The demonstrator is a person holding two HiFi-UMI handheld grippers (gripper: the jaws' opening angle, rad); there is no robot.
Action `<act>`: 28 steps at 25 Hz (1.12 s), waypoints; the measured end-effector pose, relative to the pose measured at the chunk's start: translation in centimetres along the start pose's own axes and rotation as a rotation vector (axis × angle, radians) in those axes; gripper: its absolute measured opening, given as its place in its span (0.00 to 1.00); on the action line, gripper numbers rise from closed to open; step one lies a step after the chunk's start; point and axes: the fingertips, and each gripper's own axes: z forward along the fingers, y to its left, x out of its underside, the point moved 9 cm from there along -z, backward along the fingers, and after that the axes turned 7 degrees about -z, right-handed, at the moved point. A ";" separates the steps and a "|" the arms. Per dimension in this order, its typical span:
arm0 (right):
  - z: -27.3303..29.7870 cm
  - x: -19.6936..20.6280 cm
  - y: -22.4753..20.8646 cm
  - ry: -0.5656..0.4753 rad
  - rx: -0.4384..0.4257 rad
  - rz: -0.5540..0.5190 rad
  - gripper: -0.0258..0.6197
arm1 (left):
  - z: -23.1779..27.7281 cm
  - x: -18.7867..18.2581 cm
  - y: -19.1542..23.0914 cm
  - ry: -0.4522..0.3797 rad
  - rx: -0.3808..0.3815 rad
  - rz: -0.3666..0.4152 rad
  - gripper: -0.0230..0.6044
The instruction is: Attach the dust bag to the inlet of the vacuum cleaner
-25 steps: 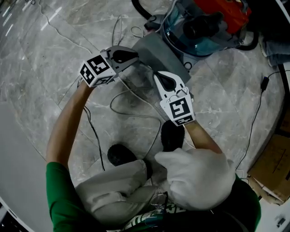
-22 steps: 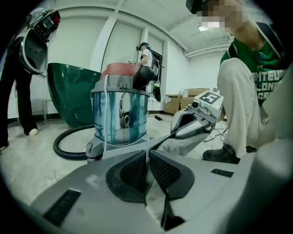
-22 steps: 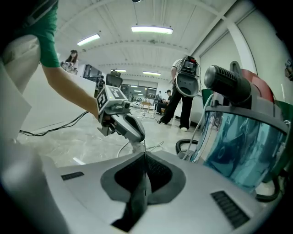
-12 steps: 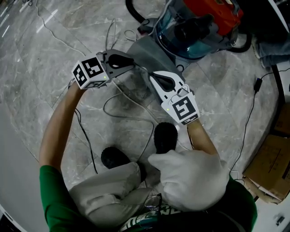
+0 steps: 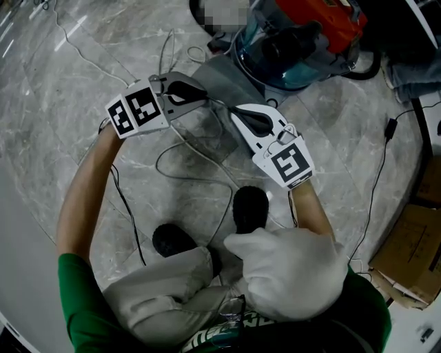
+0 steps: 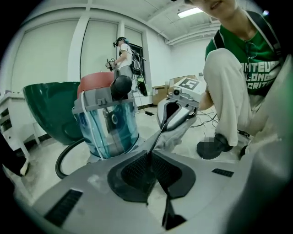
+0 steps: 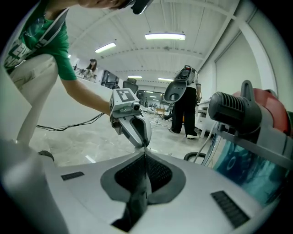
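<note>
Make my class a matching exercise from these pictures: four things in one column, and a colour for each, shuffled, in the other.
Things:
1. vacuum cleaner's lid
2. dust bag
3. cardboard box
4. shoe

Colours:
a. black
b. red
c. brown
d. grey

Pairs: 1-b, 2-d, 3-c, 4-a

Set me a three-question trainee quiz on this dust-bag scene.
1. True or false: the left gripper's jaws stand open and empty.
2. What does the right gripper hold? A) a cable B) the dust bag C) a shoe
3. Is the dust bag on the vacuum cleaner's inlet yet?
Key: 1 false, its jaws are shut on the dust bag; 2 B; 3 no, it hangs between the two grippers, apart from the vacuum cleaner.
</note>
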 end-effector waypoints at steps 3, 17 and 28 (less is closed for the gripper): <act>-0.6 -0.9 -0.9 -0.030 0.028 0.009 0.06 | -0.5 -1.5 0.1 0.004 -0.005 0.019 0.08; -4.9 -7.6 -6.0 -0.100 0.229 0.096 0.06 | -4.0 -12.1 2.5 -0.074 -0.115 0.230 0.07; -6.3 -8.4 -9.5 -0.080 0.382 0.191 0.06 | -2.3 -16.3 5.3 -0.083 -0.161 0.278 0.07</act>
